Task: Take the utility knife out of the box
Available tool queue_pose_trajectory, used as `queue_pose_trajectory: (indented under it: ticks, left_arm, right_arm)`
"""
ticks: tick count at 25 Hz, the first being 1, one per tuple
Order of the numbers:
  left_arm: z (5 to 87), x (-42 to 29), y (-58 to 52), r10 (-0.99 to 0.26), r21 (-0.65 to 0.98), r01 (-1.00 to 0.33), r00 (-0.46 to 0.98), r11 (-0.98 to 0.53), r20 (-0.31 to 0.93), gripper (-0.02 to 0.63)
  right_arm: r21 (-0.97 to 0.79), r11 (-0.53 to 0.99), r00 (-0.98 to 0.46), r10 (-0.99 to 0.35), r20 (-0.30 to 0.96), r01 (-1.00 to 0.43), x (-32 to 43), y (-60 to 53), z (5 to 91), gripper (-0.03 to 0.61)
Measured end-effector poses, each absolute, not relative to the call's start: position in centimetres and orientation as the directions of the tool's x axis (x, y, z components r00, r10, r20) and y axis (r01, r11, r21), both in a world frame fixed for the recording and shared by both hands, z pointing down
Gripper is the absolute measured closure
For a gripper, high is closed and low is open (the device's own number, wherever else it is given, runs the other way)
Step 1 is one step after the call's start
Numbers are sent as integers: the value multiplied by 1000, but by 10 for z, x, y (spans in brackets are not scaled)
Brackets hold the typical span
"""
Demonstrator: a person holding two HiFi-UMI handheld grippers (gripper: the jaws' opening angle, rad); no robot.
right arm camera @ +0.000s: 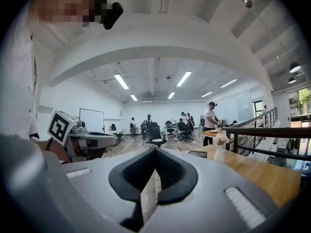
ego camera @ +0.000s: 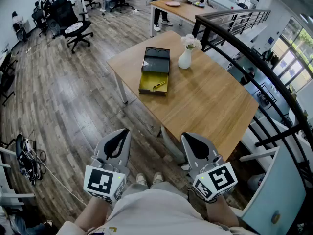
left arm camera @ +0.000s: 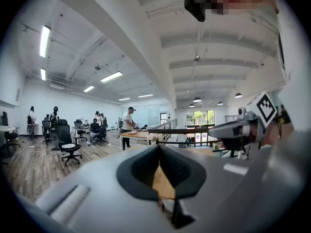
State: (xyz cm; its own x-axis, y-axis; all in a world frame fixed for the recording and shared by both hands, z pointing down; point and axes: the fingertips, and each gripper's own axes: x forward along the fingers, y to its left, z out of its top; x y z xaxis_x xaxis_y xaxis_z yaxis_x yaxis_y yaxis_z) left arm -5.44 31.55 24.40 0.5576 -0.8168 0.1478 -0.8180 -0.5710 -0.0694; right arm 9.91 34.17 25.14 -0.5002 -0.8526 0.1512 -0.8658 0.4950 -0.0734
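Both grippers are held close to the body, side by side, pointing roughly level, well short of the table. Left gripper [ego camera: 119,137] is clenched: in the left gripper view its jaws meet at the tips, nothing between them. Right gripper [ego camera: 192,141] is clenched and empty too, its jaws together in the right gripper view. Each gripper shows in the other's view, the marker cubes at the outer edges. The person's shoes [ego camera: 148,179] are below, between the grippers, on the wood plank floor [ego camera: 73,97]. A bundle of cables [ego camera: 27,156] lies on the floor at far left. Ahead is a wooden table [ego camera: 210,102], set at an angle, with a black railing [ego camera: 244,48] along its right side. The box [ego camera: 155,71] sits on the table's far left part, open, its black lid laid back on the far side and its yellow tray nearer. The utility knife [ego camera: 159,85] lies inside the yellow tray, near its right side, untouched. A white vase [ego camera: 185,58] with white flowers stands just right of the box lid, apart from it. Farther off is a black office chair [ego camera: 78,31], then a second table [ego camera: 177,9] with people standing at it; more chairs and desks are at the far wall.
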Motion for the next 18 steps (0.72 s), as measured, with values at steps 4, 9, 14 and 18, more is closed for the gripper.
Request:
queue_pose_trajectory:
  ticks: [4, 9, 14, 18]
  left_arm:
    - [243, -51, 314, -814, -70, -815, 561, -575, 152, 612]
    - [246, -50, 312, -817, -75, -819, 553, -569, 161, 612]
    - [243, -46, 310, -827, -76, -828, 542, -556, 151, 612]
    - [246, -37, 309, -827, -77, -829, 538, -554, 161, 612]
  right_arm:
    - [-83, 498, -505, -851, 144, -863, 101, 339, 250, 578]
    - [-102, 482, -492, -862, 119, -870, 109, 335, 246, 578]
    - [-93, 526, -532, -845, 58, -845, 112, 335, 238, 578]
    - [-73, 529, -533, -844, 56, -845, 122, 331, 238, 578]
